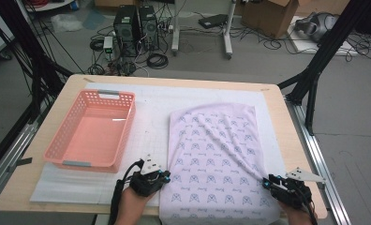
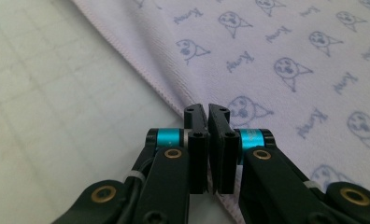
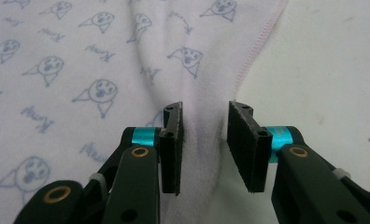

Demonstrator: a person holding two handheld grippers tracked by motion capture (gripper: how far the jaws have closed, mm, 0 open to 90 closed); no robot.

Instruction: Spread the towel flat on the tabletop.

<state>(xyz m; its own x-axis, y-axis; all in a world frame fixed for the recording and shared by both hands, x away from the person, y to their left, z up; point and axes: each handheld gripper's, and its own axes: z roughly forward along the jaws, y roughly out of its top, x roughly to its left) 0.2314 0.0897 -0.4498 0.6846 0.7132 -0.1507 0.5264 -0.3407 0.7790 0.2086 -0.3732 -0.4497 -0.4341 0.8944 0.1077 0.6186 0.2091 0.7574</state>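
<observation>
A printed lilac towel (image 1: 216, 154) lies spread on the table (image 1: 286, 136) beside a pink basket (image 1: 92, 131); left claw (image 2: 207, 112) pinched together at its edge, right claw (image 3: 204, 114) apart astride a raised fold.

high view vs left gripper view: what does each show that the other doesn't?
High view alone: the pink basket left of the towel, the table edge, the right tongs at the towel's near right corner, and long wrinkles running toward them. Left gripper view alone: the left tongs with jaws closed together at the towel's stitched edge, and the printed faces up close. Both: the towel lying on the white gridded mat, with the left tongs at its left edge.
</observation>
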